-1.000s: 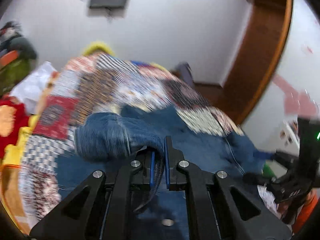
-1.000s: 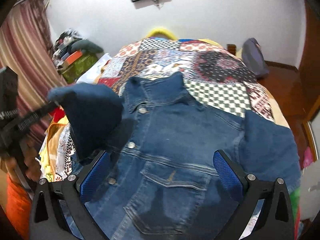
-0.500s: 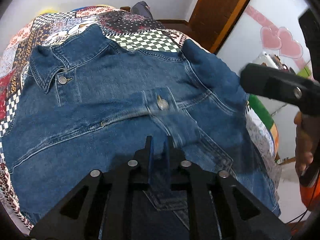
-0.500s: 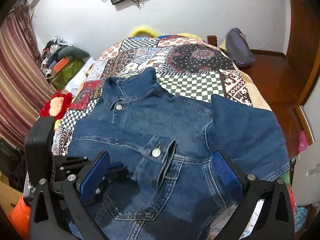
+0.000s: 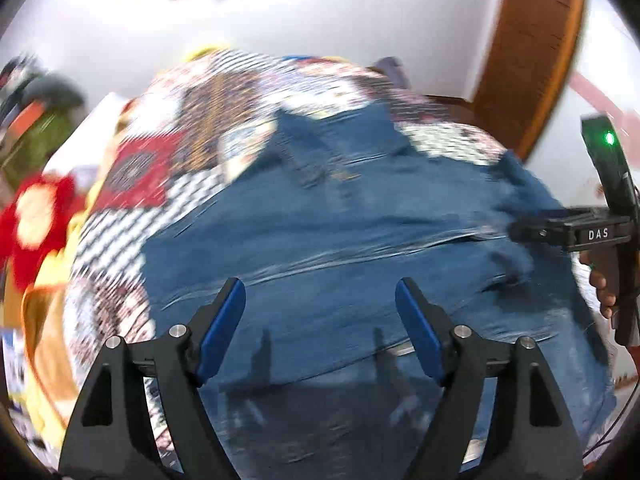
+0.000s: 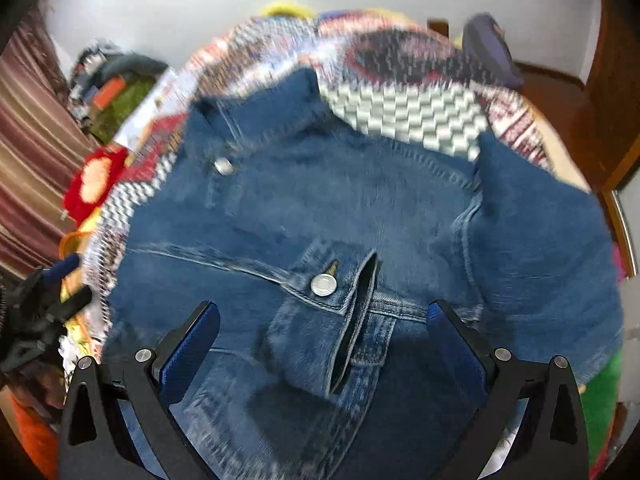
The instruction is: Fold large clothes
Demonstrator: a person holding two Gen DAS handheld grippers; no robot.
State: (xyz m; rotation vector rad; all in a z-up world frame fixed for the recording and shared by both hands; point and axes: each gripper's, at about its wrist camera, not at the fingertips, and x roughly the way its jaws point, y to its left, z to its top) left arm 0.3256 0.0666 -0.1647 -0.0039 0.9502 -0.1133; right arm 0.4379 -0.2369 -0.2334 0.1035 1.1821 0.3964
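Across the patchwork quilted bedspread (image 6: 404, 114) our blue denim jacket (image 6: 360, 208) lies collar toward upper frame, its unfolded sleeve (image 6: 540, 240) right of centre, nearest our right gripper (image 6: 320, 344), both it and our left gripper (image 5: 320, 320) spread wide, holding nothing

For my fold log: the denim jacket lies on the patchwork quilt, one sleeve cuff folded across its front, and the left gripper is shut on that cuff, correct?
Not quite: the left gripper is open and holds nothing, as the left wrist view shows. The denim jacket does lie on the patchwork quilt, sleeve cuff folded across its front.
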